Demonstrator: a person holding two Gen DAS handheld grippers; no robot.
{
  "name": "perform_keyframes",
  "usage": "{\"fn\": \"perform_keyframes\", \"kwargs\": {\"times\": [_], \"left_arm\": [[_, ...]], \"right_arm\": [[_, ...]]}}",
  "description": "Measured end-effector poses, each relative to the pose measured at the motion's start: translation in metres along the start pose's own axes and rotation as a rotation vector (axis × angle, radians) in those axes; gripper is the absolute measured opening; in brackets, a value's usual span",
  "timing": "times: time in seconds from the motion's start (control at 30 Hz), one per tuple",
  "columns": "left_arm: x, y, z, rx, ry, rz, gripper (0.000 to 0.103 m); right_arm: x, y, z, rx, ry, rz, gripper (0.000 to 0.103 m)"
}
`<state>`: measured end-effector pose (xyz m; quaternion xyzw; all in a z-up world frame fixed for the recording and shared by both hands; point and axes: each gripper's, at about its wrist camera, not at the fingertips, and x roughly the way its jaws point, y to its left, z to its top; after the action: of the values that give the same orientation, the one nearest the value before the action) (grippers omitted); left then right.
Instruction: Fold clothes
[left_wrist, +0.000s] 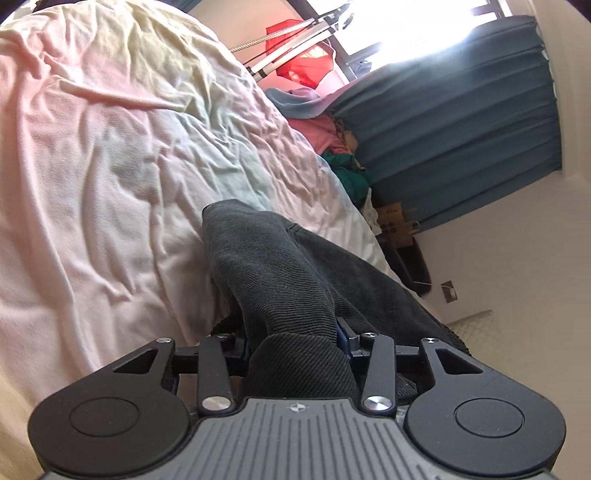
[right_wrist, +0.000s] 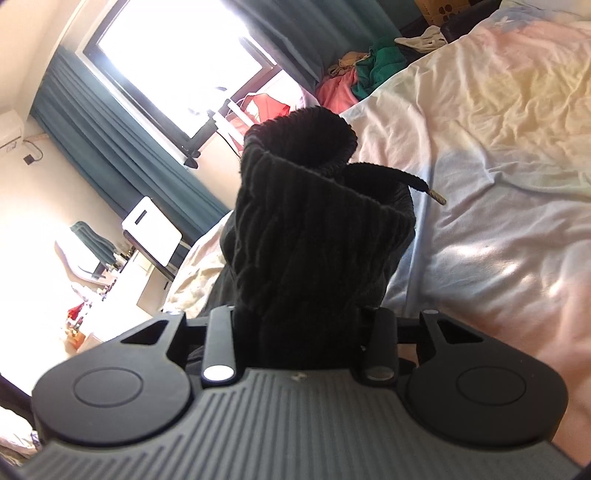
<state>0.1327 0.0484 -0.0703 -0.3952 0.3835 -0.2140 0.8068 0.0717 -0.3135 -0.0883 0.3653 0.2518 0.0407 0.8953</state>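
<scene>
Corduroy garment (left_wrist: 280, 280), dark charcoal and ribbed, is held up over the bed (left_wrist: 110, 166) by both grippers, each of which has a bunch of the cloth pinched between its fingers. The bed is the biggest thing in the room from where I stand, covered in a rumpled sheet of washed-out pink, pale yellow and light blue, its creases running every way. Along the far wall teal curtains (left_wrist: 461, 122) hang beside a bright window (right_wrist: 177, 66), so blown out with daylight that nothing beyond the glass can be made out. Past the far edge of the bed a heap of clothes (left_wrist: 340, 147) lies in pink, green and blue-grey, and a red cloth (left_wrist: 303, 55) hangs near the window. In the left wrist view the garment trails forward from the left gripper (left_wrist: 295, 339) and drapes down onto the sheet, one folded edge touching it. In the right wrist view the right gripper (right_wrist: 299, 325) is closed on a thick ribbed band of the same garment, which stands up in a rolled tube in front of the camera. A dark drawstring (right_wrist: 413, 181) with a pale tip pokes out of that band towards the sheet.
</scene>
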Motion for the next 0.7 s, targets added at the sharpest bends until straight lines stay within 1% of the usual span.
{"fn": "perform_keyframes", "kwargs": {"times": [0.1, 0.2, 0.33, 0.37, 0.43, 0.5, 0.6, 0.7], "left_arm": [[0.009, -0.041, -0.015, 0.021, 0.03, -0.019, 0.042], [0.052, -0.088, -0.028, 0.034, 0.07, -0.039, 0.042], [0.109, -0.151, -0.044, 0.049, 0.124, -0.065, 0.042], [0.127, -0.165, -0.044, 0.059, 0.135, -0.07, 0.042], [0.177, -0.196, -0.044, 0.066, 0.163, -0.083, 0.042], [0.236, -0.227, -0.038, 0.077, 0.198, -0.088, 0.042], [0.314, -0.261, -0.031, 0.077, 0.213, -0.084, 0.042], [0.375, -0.28, -0.034, 0.141, 0.216, -0.065, 0.043]], "right_arm": [[-0.034, -0.016, 0.025, 0.039, -0.042, -0.01, 0.04], [-0.065, -0.035, 0.056, 0.069, -0.087, -0.027, 0.04], [-0.082, -0.075, 0.118, 0.076, -0.137, -0.083, 0.04], [-0.086, -0.085, 0.134, 0.078, -0.15, -0.097, 0.04], [-0.094, -0.105, 0.165, 0.081, -0.175, -0.125, 0.04], [-0.098, -0.126, 0.198, 0.086, -0.197, -0.155, 0.04], [-0.08, -0.165, 0.238, 0.125, -0.208, -0.194, 0.04], [-0.062, -0.202, 0.272, 0.171, -0.218, -0.228, 0.04]]}}
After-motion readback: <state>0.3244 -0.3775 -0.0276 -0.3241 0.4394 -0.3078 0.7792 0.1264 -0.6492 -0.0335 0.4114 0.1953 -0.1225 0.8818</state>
